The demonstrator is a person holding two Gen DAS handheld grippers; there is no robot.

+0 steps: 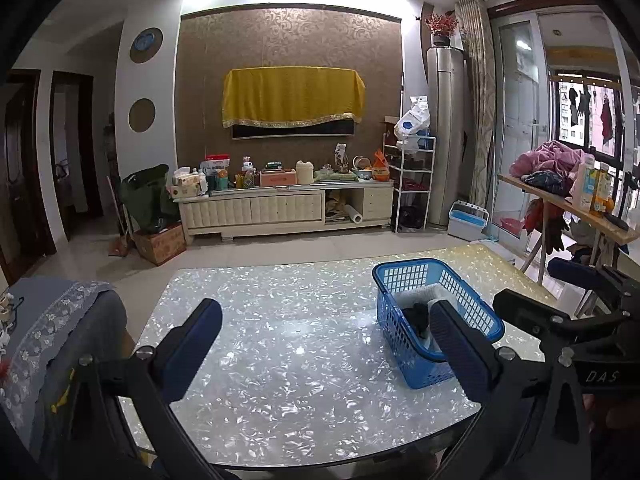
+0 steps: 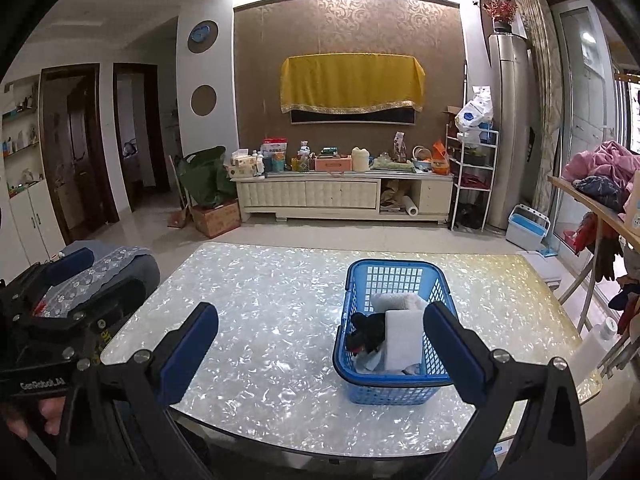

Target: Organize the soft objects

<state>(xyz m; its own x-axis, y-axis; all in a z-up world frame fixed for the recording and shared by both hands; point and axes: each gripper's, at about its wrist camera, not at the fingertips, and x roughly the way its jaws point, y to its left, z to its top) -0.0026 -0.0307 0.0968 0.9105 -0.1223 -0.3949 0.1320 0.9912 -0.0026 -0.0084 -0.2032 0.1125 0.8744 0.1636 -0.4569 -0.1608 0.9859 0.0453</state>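
The pearly, shell-patterned table point(image 2: 280, 320) spreads out ahead of both grippers, bare apart from one thing: the blue plastic basket point(image 2: 400, 390), which stands ahead and to the right of each of them, its long side running away from the person toward the far wall. Seen from the right gripper point(image 2: 320, 344), the basket sits just off its right finger, near edge close in, so close that the finger's pad hides part of the front rim; seen from the left gripper point(image 1: 326, 340), the same basket point(image 1: 404, 344) lies further across, beyond that gripper's right finger, which makes the right hand the nearer one by my reckoning. Both grippers hang released above the near edge of the table, fingers spread wide with nothing between them. Inside the basket the soft things are already lying: a white folded cloth point(image 2: 404, 336) toward the right-hand side, a paler towel point(image 2: 394, 302) behind it at the far end, and a small black item point(image 2: 370, 330) tucked against the left wall, with a touch of red on it that I cannot make out. From here the sorting looks close to finished, since no loose soft object remains on the tabletop within either view
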